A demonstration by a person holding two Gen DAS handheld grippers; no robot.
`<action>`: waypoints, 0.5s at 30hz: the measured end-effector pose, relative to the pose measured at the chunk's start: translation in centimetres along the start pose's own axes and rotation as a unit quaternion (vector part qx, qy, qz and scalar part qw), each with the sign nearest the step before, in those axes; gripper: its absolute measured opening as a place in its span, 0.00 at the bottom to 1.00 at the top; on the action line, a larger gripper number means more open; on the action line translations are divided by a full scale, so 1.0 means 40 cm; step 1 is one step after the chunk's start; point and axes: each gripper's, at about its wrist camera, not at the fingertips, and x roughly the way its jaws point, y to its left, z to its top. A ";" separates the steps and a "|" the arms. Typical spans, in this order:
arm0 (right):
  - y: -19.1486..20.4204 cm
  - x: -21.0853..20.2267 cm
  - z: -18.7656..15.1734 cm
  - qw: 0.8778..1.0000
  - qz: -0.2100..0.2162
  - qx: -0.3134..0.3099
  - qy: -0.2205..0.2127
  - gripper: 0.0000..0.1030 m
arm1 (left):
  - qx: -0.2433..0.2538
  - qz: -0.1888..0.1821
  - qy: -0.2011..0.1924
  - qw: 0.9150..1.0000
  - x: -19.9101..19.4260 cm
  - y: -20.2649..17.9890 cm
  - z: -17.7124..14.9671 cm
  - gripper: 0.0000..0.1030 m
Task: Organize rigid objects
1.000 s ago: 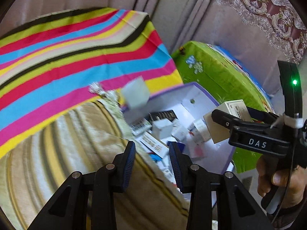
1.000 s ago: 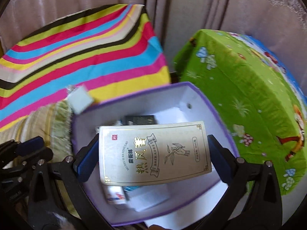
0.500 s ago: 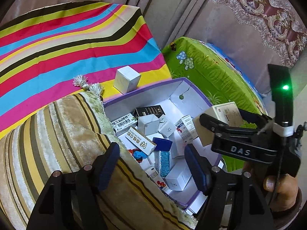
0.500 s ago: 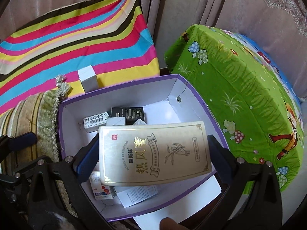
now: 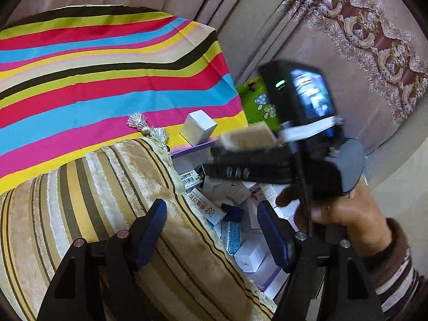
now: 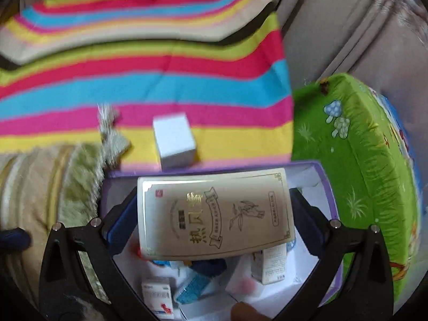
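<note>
The flat tan cardboard box [image 6: 214, 214] hides much of the purple-edged white bin [image 6: 321, 171]; the right view is blurry.

Striped cloth-covered surface [image 6: 165, 91], whether bed or table unclear. On it: small white box [image 6: 175, 140] near front edge, striped tasselled cushion [image 5: 101, 203] at left, purple-rimmed box [image 6: 330, 187] of small cartons touching its front edge.
</note>
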 end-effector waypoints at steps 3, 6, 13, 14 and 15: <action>-0.007 0.002 -0.052 0.999 0.023 -0.009 0.037 1.00 | -0.002 -0.006 -0.001 1.000 0.000 0.006 0.001 0.69; -0.062 0.026 -0.095 0.995 0.062 0.041 0.072 1.00 | -0.014 -0.006 0.003 1.000 0.015 0.011 0.032 0.69; -0.154 0.005 -0.130 0.990 0.060 0.123 0.020 1.00 | -0.059 0.002 0.029 0.998 0.127 0.051 0.211 0.69; -0.157 0.010 -0.131 0.991 0.060 0.121 0.022 1.00 | -0.055 0.002 0.043 0.998 0.162 0.045 0.232 0.69; -0.160 0.011 -0.124 0.990 0.065 0.120 0.024 1.00 | -0.050 0.004 0.051 0.997 0.182 0.040 0.242 0.69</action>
